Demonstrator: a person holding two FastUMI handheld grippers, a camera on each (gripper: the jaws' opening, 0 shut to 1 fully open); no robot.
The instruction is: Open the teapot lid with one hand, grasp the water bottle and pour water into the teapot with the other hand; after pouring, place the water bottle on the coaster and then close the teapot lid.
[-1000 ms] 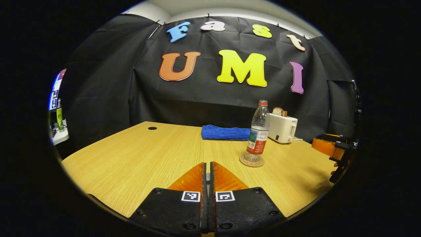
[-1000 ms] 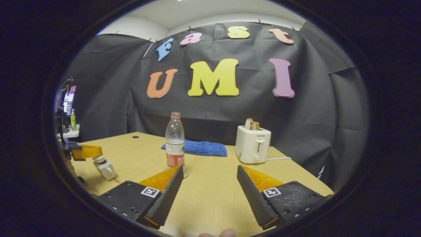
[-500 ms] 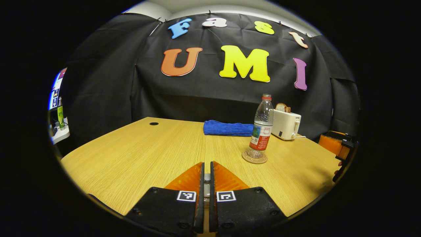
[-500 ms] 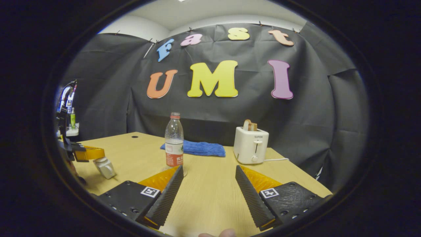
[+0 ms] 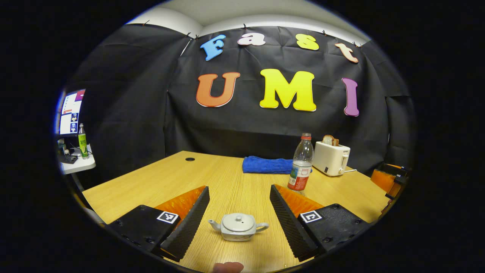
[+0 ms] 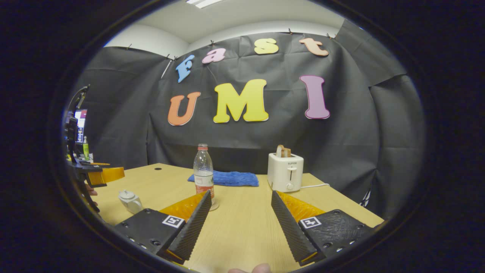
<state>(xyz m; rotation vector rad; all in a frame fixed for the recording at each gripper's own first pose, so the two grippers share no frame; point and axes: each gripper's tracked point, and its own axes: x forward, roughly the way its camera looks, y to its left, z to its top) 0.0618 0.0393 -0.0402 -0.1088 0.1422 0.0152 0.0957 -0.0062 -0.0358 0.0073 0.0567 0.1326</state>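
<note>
A small grey teapot [image 5: 238, 226] with its lid on stands on the wooden table [image 5: 159, 182], low between the fingers of my open left gripper [image 5: 238, 188], which touch nothing. In the right gripper view the teapot [image 6: 130, 200] sits at the left, just below and apart from the left gripper [image 6: 103, 175]. The clear water bottle [image 6: 204, 172], red-labelled and capped, stands upright on a round coaster [image 6: 215, 206] beyond the left finger of my open, empty right gripper [image 6: 241, 192]. In the left gripper view the bottle [image 5: 301, 167] rises behind the right finger.
A folded blue towel [image 5: 267, 165] and a white toaster [image 5: 332, 159] holding bread sit at the table's far edge; the toaster [image 6: 285, 172] has a cord at its right. The right gripper [image 5: 388, 180] shows at the far right. A side shelf [image 5: 75, 159] stands off left.
My left gripper has gone from shut to open and drawn back, bringing the lidded teapot into view between its fingers. The right gripper has stayed open and tilted slightly.
</note>
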